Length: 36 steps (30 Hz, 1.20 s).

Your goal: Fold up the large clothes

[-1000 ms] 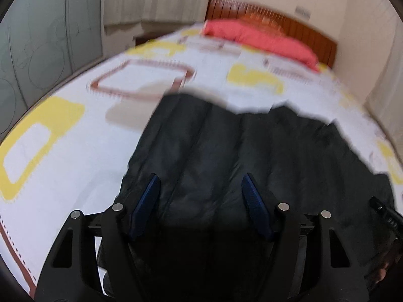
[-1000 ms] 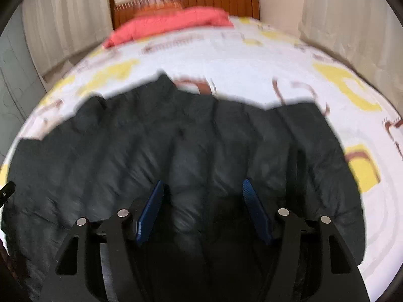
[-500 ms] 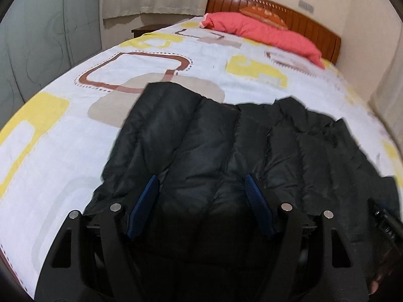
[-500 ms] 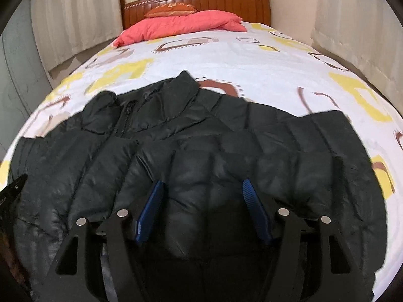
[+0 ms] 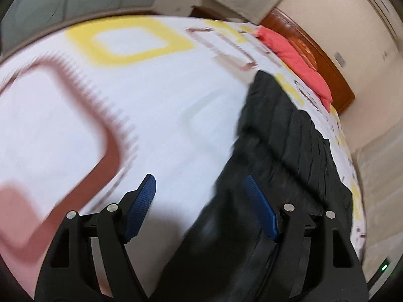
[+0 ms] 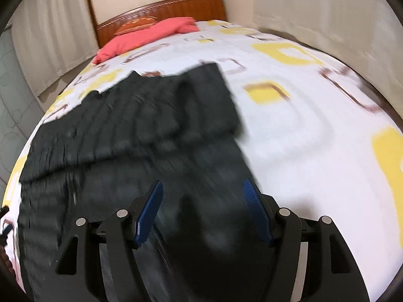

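We hold the left gripper [image 5: 200,201] over the bed [image 5: 156,115], its blue fingers [image 5: 141,206] spread apart; the jaws have just been opening, and nothing is pinched between them. Under the left finger and the gap beside it we see only the patterned sheet, while the black puffer jacket [image 5: 284,151] lies under the right finger and runs on ahead and to the right of it, its edge crossing the gap between the two pads without touching either. Our right gripper [image 6: 202,210] also has its fingers [image 6: 148,211] apart, with no cloth caught in them. Here the jacket [image 6: 141,130] lies below and ahead of both pads and spreads far to the left of the left finger, with one panel folded across the far part. To the right of the right finger there is bare sheet [image 6: 314,138]. Far ahead of both grippers a red pillow [image 6: 148,35] lies against the wooden headboard [image 6: 176,7].
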Each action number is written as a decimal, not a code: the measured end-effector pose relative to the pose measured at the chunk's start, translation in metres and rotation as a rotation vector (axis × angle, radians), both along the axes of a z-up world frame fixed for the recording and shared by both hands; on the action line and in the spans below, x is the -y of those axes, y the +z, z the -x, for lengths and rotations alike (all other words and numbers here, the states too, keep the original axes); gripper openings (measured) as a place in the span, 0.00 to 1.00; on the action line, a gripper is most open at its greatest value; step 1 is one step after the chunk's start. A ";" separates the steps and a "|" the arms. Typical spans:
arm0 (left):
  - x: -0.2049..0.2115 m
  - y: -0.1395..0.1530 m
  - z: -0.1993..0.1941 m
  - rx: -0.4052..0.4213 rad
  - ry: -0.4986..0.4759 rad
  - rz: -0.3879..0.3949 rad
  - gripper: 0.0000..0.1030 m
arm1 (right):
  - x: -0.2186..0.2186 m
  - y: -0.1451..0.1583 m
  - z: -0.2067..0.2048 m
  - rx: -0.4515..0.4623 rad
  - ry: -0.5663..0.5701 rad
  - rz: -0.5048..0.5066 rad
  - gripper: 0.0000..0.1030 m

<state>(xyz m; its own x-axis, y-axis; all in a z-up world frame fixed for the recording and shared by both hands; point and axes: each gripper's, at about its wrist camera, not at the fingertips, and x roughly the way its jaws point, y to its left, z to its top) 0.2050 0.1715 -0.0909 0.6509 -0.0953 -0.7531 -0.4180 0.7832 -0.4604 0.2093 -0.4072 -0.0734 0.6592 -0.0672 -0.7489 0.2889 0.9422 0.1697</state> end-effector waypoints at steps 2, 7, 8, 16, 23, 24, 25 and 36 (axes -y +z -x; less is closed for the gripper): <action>-0.006 -0.008 0.032 -0.013 0.017 0.050 0.72 | 0.011 -0.006 0.034 -0.015 -0.028 -0.024 0.64; -0.010 -0.022 0.099 -0.020 0.025 0.182 0.72 | 0.031 -0.029 0.111 -0.043 -0.089 -0.153 0.64; -0.008 -0.023 0.107 -0.010 0.021 0.202 0.72 | 0.034 -0.033 0.124 -0.045 -0.101 -0.178 0.64; 0.004 -0.033 0.162 0.028 0.001 0.349 0.72 | 0.038 -0.053 0.187 -0.017 -0.122 -0.327 0.64; 0.011 -0.037 0.185 0.047 -0.047 0.409 0.69 | 0.033 -0.059 0.216 0.014 -0.088 -0.408 0.64; 0.013 -0.039 0.187 0.046 -0.058 0.421 0.68 | 0.032 -0.061 0.219 0.015 -0.074 -0.456 0.64; 0.016 -0.040 0.189 0.049 -0.065 0.423 0.65 | 0.031 -0.062 0.220 0.018 -0.065 -0.486 0.63; 0.036 -0.041 0.185 0.082 -0.117 0.363 0.49 | 0.018 -0.066 0.209 0.059 -0.015 -0.585 0.22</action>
<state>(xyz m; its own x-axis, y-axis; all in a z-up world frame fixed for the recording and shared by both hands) 0.0204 0.1358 -0.1323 0.6766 -0.4234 -0.6024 -0.2855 0.6033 -0.7447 0.0001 -0.4252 -0.1396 0.7028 0.3364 -0.6268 0.2758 0.6833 0.6760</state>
